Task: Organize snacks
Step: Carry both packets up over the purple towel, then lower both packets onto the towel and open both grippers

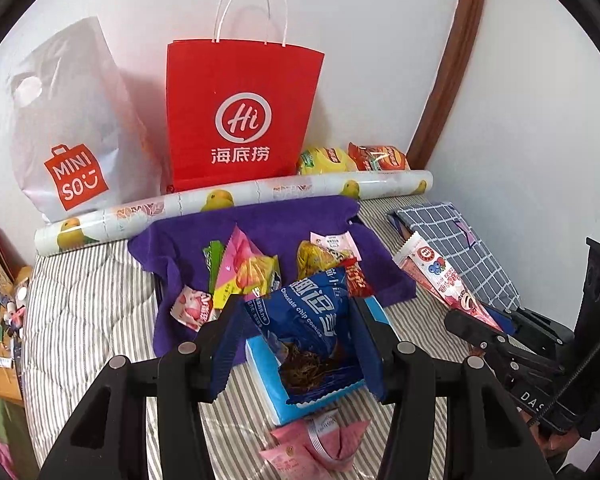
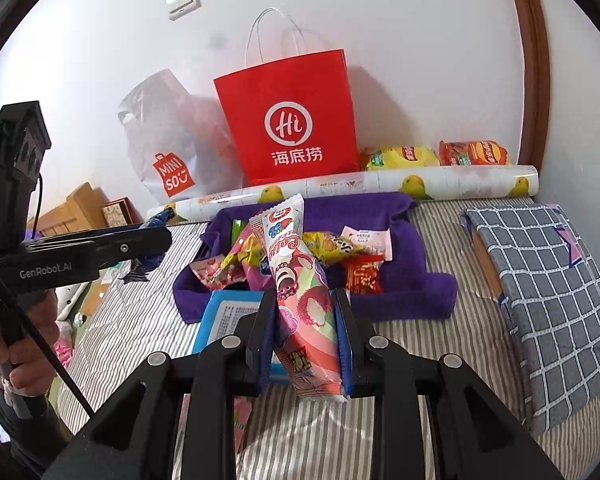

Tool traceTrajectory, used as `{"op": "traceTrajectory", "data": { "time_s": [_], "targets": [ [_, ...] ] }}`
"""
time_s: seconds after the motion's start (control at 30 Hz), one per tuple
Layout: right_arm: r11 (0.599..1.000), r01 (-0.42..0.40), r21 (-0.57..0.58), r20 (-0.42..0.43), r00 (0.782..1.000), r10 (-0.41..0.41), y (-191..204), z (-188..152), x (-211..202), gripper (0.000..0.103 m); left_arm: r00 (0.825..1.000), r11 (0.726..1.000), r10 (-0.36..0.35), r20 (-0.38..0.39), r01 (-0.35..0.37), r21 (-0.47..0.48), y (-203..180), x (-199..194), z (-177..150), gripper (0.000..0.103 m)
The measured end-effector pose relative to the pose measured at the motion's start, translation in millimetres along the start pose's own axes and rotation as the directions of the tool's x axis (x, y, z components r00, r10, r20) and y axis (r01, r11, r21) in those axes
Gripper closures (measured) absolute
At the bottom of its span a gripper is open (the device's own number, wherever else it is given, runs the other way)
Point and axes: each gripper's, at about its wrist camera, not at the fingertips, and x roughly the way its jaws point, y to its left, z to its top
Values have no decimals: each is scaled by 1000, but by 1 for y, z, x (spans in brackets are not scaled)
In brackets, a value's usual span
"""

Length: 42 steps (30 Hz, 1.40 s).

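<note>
My left gripper (image 1: 296, 312) is shut on a blue chocolate chip cookie pack (image 1: 312, 332), held above a light blue box (image 1: 276, 384). My right gripper (image 2: 304, 304) is shut on a long pink strawberry snack pack (image 2: 300, 276); it also shows in the left wrist view (image 1: 440, 276). A pile of small snack packs (image 1: 244, 276) lies on a purple towel (image 1: 268, 224) on the striped bed. A pink packet (image 1: 320, 440) lies below the left gripper. A red paper bag (image 1: 240, 112) and a white Miniso bag (image 1: 72, 132) stand against the wall.
A rolled mango-print sheet (image 1: 236, 200) lies in front of the bags. Yellow and red chip bags (image 1: 356, 158) sit behind it. A grey checked bundle (image 2: 548, 292) lies on the right. A cluttered wooden desk (image 1: 0, 320) is at the left.
</note>
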Motion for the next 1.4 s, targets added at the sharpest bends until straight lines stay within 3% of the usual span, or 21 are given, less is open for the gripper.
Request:
{"op": "traceTrajectory", "data": {
  "time_s": [0.97,1.2,1.4],
  "targets": [
    [1000,11,17,57,998,-12,-14,84,70,76,999,999,-9,32,10,-51,31,41,67,53],
    [999,18,30,41,999,-19,-21,97,101,76,998,995,54,16,-52,-83,53,60,76,53],
    [997,39,73,-30,999,-37,-42,84,144,76,996,988,90,-7,-90,-127,79,71,75,53]
  ]
}}
